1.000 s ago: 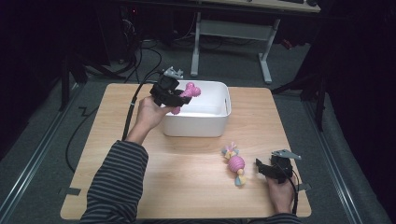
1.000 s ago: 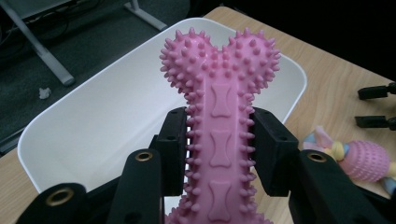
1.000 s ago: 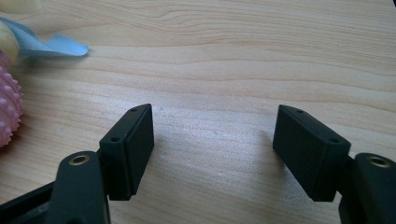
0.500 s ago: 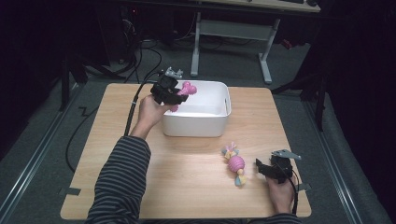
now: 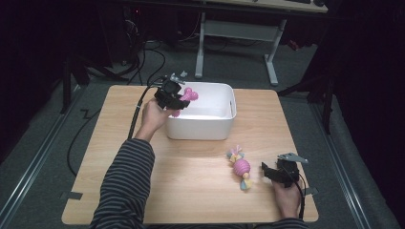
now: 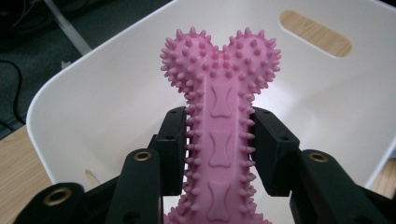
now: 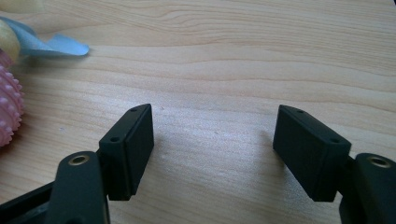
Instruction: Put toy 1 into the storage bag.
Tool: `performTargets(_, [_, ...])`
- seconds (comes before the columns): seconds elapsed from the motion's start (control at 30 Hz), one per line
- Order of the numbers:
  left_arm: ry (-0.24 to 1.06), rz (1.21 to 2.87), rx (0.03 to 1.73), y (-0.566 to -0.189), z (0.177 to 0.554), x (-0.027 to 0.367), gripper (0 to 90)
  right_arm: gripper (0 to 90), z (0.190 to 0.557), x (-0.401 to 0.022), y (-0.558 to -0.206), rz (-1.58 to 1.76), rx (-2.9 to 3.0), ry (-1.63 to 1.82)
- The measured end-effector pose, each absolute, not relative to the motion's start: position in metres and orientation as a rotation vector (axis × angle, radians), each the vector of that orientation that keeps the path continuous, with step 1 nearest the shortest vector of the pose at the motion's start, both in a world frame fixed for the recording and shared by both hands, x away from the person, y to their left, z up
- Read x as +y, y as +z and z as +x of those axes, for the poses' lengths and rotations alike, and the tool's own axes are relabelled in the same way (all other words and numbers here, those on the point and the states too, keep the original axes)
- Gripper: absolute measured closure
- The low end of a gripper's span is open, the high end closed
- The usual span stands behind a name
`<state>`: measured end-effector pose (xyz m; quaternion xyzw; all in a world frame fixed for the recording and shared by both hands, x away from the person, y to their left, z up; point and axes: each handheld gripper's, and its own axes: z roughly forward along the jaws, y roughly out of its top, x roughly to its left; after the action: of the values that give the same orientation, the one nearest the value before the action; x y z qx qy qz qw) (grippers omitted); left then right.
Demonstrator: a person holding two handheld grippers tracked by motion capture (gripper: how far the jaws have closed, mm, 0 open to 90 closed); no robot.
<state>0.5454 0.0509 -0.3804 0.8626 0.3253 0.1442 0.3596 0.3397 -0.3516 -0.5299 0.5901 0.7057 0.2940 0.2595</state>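
My left gripper (image 5: 174, 97) is shut on a pink spiky rubber bone (image 6: 219, 135) and holds it over the left end of a white plastic bin (image 5: 205, 126). The bone (image 5: 187, 96) points into the bin, whose white inner wall (image 6: 116, 102) lies just beyond it. A pink ball toy with yellow and blue tassels (image 5: 241, 168) lies on the wooden table (image 5: 191, 176), right of centre near the front. My right gripper (image 5: 267, 171) rests on the table just right of that toy, jaws wide open with bare wood between them (image 7: 212, 140). The toy's edge (image 7: 9, 107) sits at the far left.
The bin stands at the back middle of the table, its handle slot (image 6: 315, 39) on the far wall. A black cable (image 5: 136, 112) trails from the left gripper off the table's left side. Dark floor with cables and a desk frame (image 5: 239, 33) lie beyond.
The left gripper with the bone has shifted slightly left and back over the bin's left end. The right gripper and ball toy have stayed where they were.
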Motion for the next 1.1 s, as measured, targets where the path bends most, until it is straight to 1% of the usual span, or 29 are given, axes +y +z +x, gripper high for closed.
performTargets(0.13, [0.343, 2.224, 0.869, -0.386, 0.547, 0.052, 58.4, 29.2, 0.340, -0.351, -0.530, 1.599, 1.913, 0.800])
performTargets(0.33, [0.340, 2.260, 0.865, -0.391, 0.549, 0.050, 57.9, 29.2, 0.340, -0.351, -0.530, 1.599, 1.912, 0.800])
performTargets(0.7, [0.346, 2.270, 0.889, -0.398, 0.548, 0.054, 56.7, 29.2, 0.340, -0.351, -0.530, 1.598, 1.912, 0.800])
performTargets(0.73, [0.360, 2.283, 0.885, -0.399, 0.548, 0.053, 57.2, 29.2, 0.340, -0.351, -0.530, 1.598, 1.912, 0.800])
performTargets(0.8, [0.341, 2.281, 0.882, -0.401, 0.548, 0.053, 57.7, 29.2, 0.340, -0.351, -0.530, 1.599, 1.912, 0.800])
performTargets(0.93, [0.347, 2.294, 0.878, -0.401, 0.547, 0.053, 57.7, 29.2, 0.340, -0.351, -0.530, 1.600, 1.911, 0.800])
performTargets(1.1, [0.351, 2.290, 0.888, -0.400, 0.546, 0.054, 54.8, 29.2, 0.340, -0.351, -0.530, 1.599, 1.911, 0.800])
